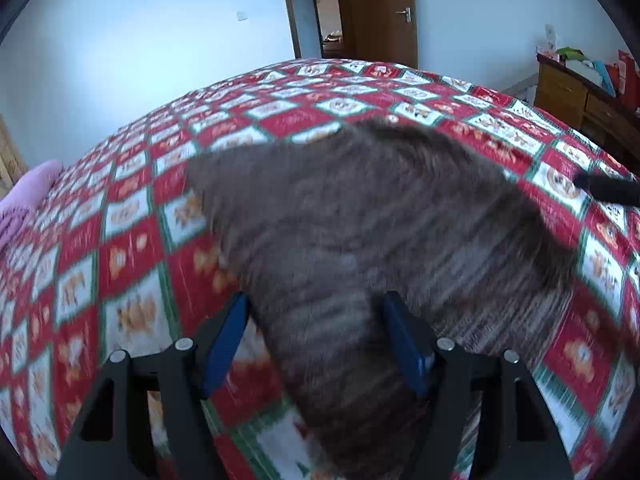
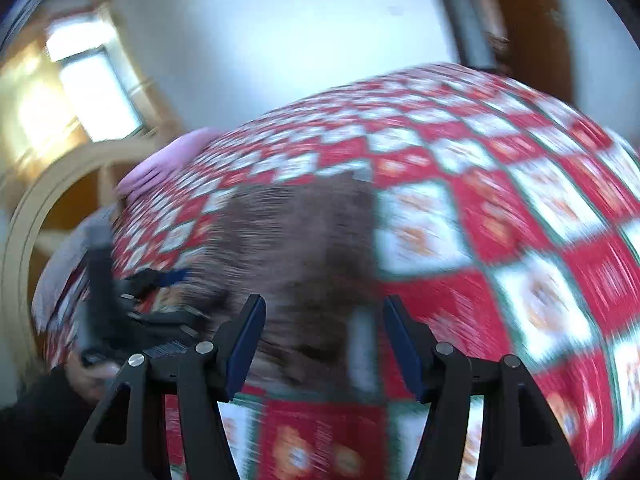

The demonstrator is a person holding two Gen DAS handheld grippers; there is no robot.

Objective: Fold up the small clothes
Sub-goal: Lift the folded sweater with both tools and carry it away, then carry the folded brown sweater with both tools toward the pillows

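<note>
Left tongs (image 1: 316,320) apart, gripping nothing | right tongs (image 2: 324,322) apart | brown striped garment (image 1: 360,208) blurred, lying on checked bedspread (image 1: 132,240)

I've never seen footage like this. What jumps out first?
A loud red, white and green checked bedspread fills both views. On it lies a brown striped garment, reaching between the open jaws of the left gripper. A wooden door stands behind the bed.
</note>
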